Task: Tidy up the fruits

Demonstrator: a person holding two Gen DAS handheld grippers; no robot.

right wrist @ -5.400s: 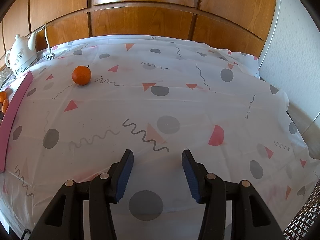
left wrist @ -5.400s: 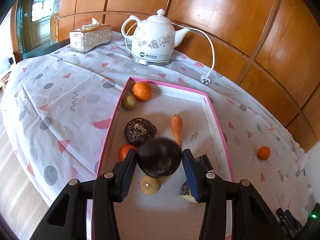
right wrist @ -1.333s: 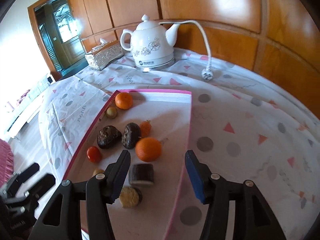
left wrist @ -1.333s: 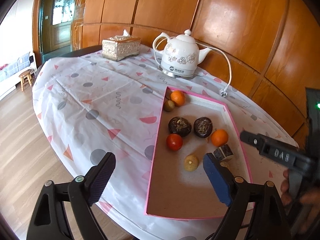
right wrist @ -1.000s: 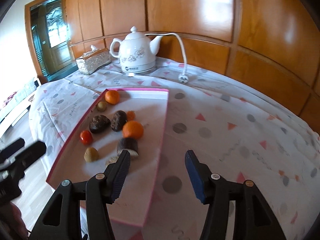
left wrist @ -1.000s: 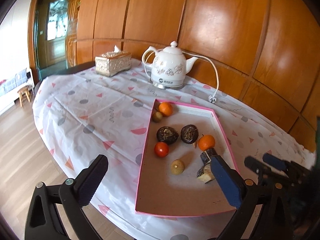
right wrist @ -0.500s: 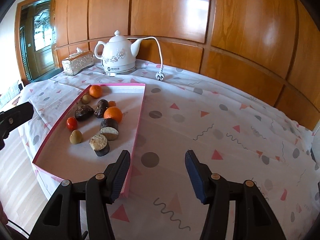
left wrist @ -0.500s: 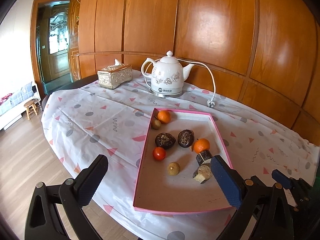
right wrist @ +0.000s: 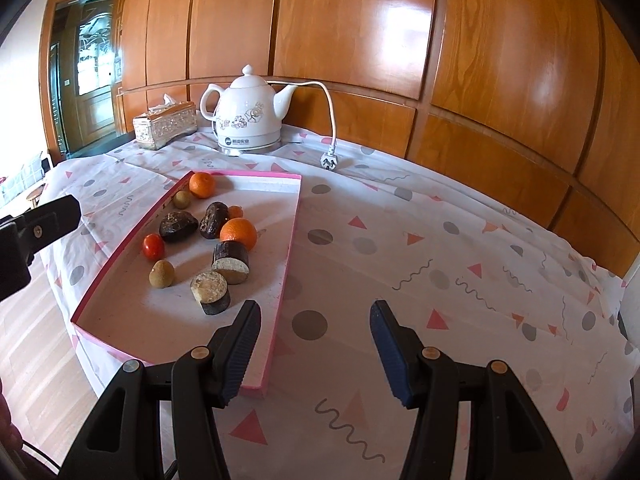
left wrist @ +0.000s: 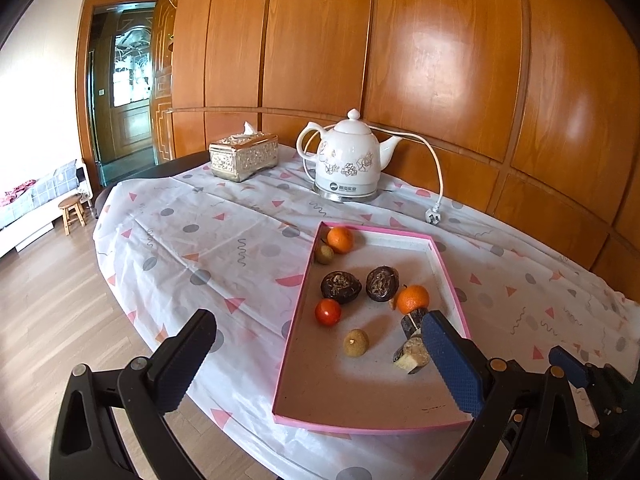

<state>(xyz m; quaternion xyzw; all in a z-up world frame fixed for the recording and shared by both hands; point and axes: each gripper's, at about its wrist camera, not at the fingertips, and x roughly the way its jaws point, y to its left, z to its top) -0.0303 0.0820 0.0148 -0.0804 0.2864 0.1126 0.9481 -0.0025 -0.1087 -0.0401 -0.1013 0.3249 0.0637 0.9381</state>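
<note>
Both tools drawn back from tray (left wrist: 448, 276). Left tool (left wrist: 316, 360), right tool (right wrist: 314, 344): jaws apart, empty. Bare tabletop (right wrist: 440, 264) right; kettle (right wrist: 248, 120) behind.

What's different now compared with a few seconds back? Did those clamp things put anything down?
Yes. The left tool let go of the dark round fruit it had held; that fruit now lies in the pink tray. The loose orange from the tablecloth is now in the tray too. Both tools, the right tool included, are open, empty and pulled back. The kettle and tissue box stayed put.
</note>
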